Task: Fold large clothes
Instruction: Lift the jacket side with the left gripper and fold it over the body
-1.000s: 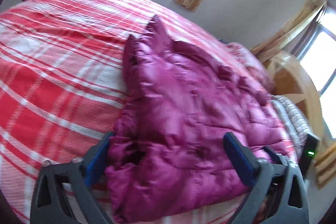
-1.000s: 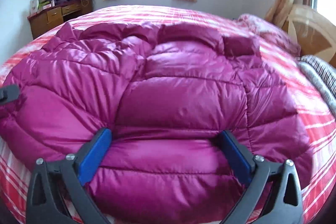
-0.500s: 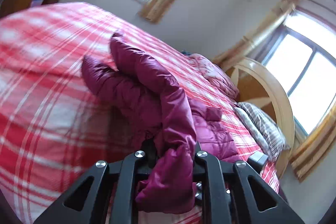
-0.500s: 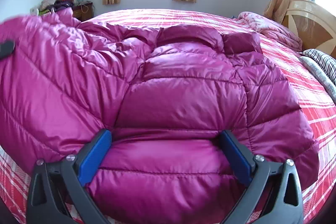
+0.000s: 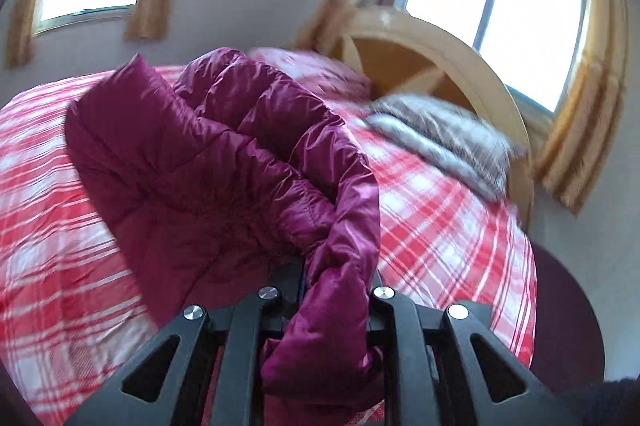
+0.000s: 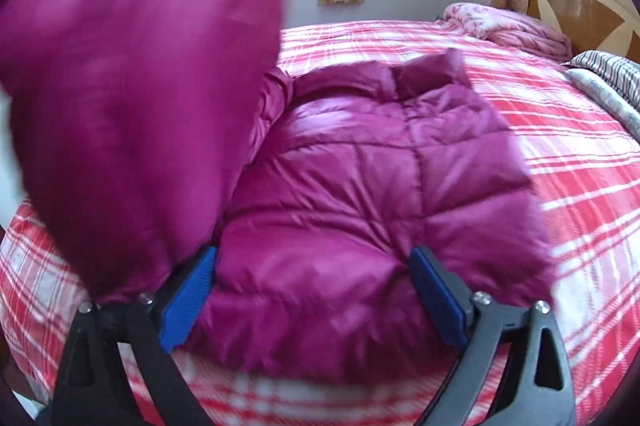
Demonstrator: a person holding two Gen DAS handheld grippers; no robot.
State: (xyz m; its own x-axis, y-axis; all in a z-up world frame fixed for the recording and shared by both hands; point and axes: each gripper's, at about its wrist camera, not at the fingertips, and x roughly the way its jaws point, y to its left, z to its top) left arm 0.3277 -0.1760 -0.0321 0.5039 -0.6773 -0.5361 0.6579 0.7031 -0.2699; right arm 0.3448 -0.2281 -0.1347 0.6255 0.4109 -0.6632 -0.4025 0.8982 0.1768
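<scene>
Magenta quilted puffer jacket (image 6: 360,186) lies on the red-and-white plaid bedspread (image 6: 580,154), one side lifted high. The left tool (image 5: 336,290) is clamped narrow on a fold of that jacket (image 5: 224,154), which drapes from its jaws. The right tool (image 6: 312,286) stands wide, its jaws closing, the jacket's near hem between its blue pads (image 6: 436,290). Beyond lie a pink blanket (image 6: 508,26), a striped pillow (image 5: 440,134) and a wooden headboard (image 5: 448,74).

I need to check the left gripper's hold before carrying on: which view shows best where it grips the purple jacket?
The left wrist view: the left gripper is shut on a fold of the purple jacket, close up. The right wrist view shows only the lifted part of the jacket, blurred, at upper left, and not the pinch itself.
</scene>
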